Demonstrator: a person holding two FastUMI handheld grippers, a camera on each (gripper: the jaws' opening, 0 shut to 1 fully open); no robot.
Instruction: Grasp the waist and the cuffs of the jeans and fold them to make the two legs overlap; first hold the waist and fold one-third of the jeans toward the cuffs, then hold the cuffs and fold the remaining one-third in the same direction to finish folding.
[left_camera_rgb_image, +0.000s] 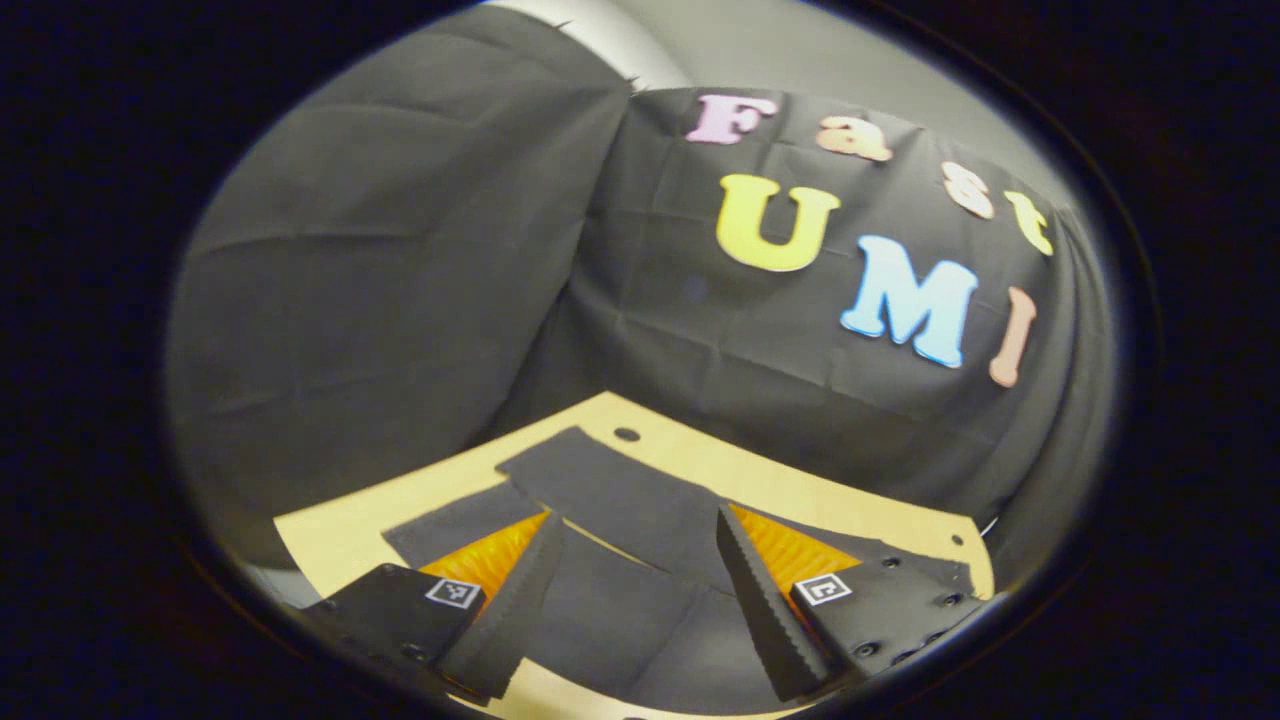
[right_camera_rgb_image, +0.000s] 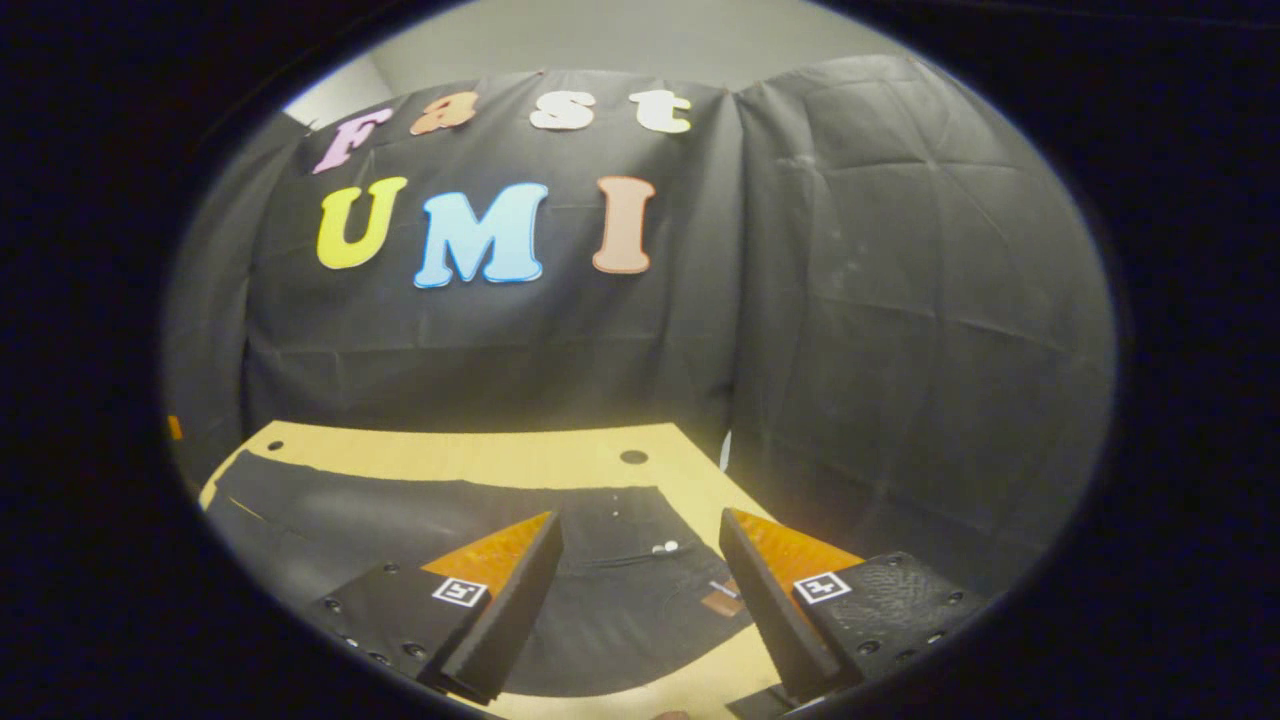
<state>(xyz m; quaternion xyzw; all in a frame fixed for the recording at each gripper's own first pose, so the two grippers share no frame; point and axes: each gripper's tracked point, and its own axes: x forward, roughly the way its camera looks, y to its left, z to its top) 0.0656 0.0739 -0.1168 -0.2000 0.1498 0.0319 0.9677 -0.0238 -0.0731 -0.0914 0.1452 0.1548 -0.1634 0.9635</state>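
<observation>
The dark, nearly black denim jeans (right_camera_rgb_image: 420, 520) lie spread flat on the pale wooden table (right_camera_rgb_image: 480, 450), and both pairs of tongs hover above them, spread wide with nothing between the fingers. In the right gripper view the right tongs (right_camera_rgb_image: 640, 600) hang over the waist end, where a small metal button (right_camera_rgb_image: 660, 547) and a brown leather patch (right_camera_rgb_image: 722, 603) show near the table's right edge. In the left gripper view the left tongs (left_camera_rgb_image: 635, 610) sit over the two legs (left_camera_rgb_image: 620, 500), which lie a little apart, the cuff ends reaching toward the table's far edge close to a round hole (left_camera_rgb_image: 626, 434). The legs do not yet overlap, so the first fold seems not yet begun. To do it well, I judge each pair of tongs should come down on an outer edge of the cloth, one at the waistband and one at a cuff, bite through the full thickness, then lift and carry together so that one leg lands squarely on the other without a twist.
</observation>
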